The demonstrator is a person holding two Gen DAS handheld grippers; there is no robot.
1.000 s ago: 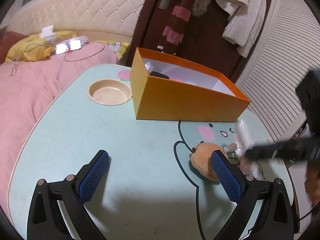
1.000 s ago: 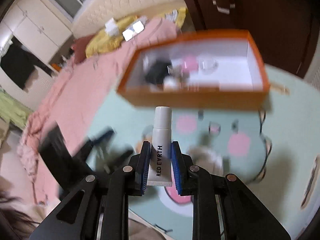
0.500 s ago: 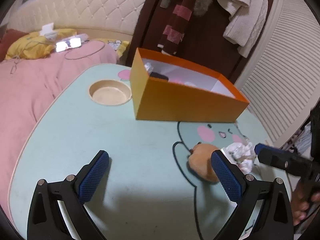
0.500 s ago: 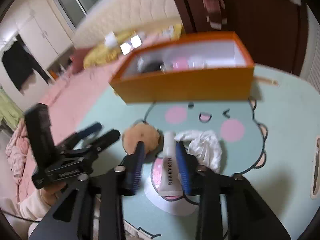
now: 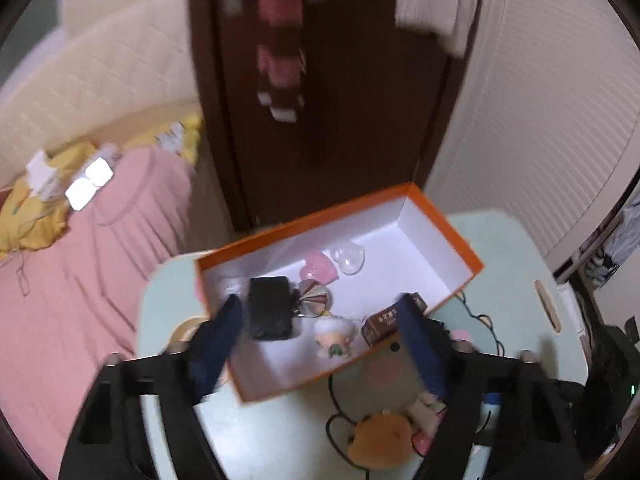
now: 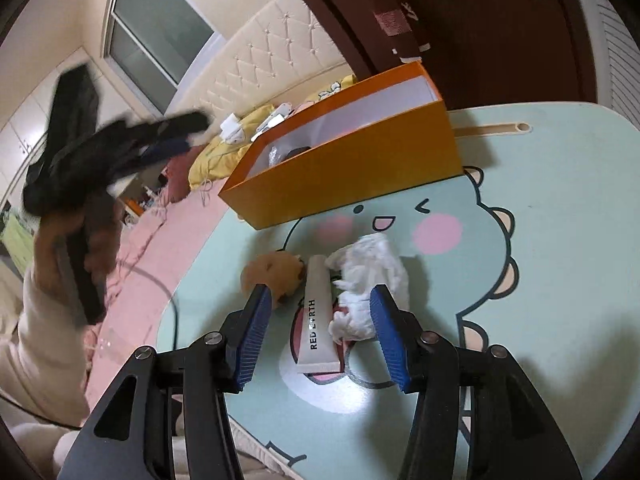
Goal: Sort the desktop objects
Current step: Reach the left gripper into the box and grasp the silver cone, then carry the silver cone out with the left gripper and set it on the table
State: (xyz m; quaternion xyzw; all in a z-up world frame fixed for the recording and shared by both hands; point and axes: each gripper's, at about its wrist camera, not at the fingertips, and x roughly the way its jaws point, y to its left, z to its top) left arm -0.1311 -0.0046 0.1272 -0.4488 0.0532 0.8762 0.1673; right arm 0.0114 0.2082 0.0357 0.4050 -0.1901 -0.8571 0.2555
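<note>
We see warm, dim indoor light in both fisheye views, edges bowed and black at the corners. The left wrist view is smeared with motion blur (door and bed streaked); the right is sharper, soft shadows on the counter.

Between the right tongs: one tube, one crumpled tissue. Just ahead: one brown plush, one orange box.

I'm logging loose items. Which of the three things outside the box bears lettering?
The white tube, printed RED EARTH, lying between the brown plush and crumpled tissue, which are plain.
</note>
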